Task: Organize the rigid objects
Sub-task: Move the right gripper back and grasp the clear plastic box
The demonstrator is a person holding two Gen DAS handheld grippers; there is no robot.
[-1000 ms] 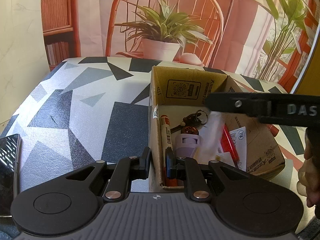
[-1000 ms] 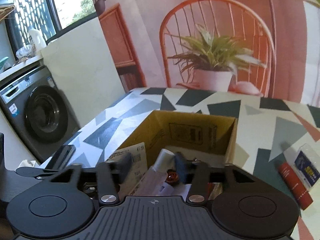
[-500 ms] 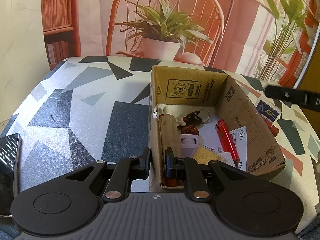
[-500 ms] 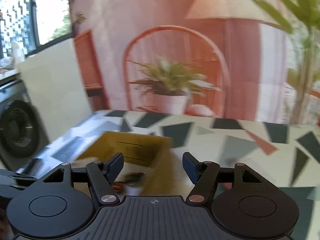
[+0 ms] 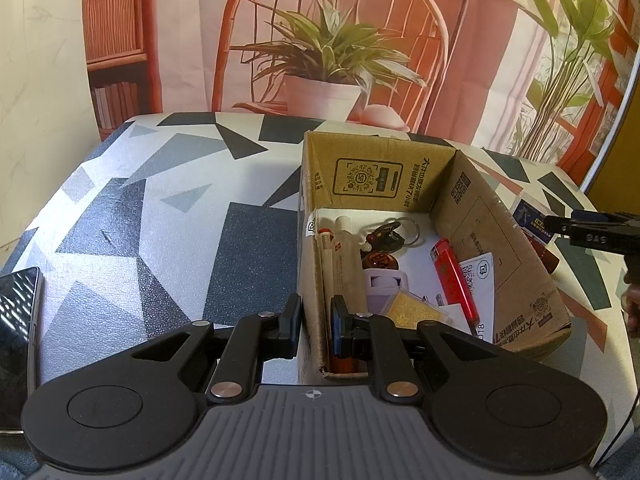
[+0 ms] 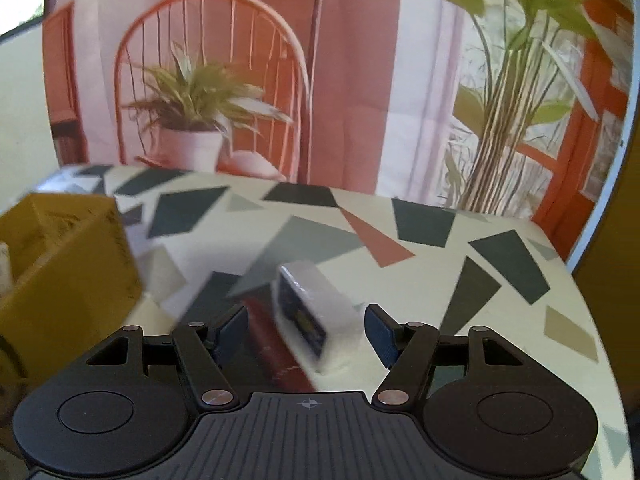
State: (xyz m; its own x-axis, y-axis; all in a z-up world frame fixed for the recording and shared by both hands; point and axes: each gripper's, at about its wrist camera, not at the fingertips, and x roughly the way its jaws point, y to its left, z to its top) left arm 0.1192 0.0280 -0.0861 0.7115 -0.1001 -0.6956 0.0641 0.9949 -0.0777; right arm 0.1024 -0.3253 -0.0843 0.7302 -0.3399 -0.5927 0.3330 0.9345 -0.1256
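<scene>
Here left gripper (image 5: 316, 322) jaws clamp box wall (image 5: 310, 280) | right gripper (image 6: 305, 330) jaws gape, empty, over blurred packet (image 6: 308, 312)

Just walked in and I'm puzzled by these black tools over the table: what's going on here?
A person is tidying small items into an open brown cardboard box. The left hand-held gripper is clamped on the box's near wall, steadying it. The right hand-held gripper, jaws open, hovers over a small white-and-blue packet and a dark red tube on the patterned table. A red lighter and a keyring lie in the box.
</scene>
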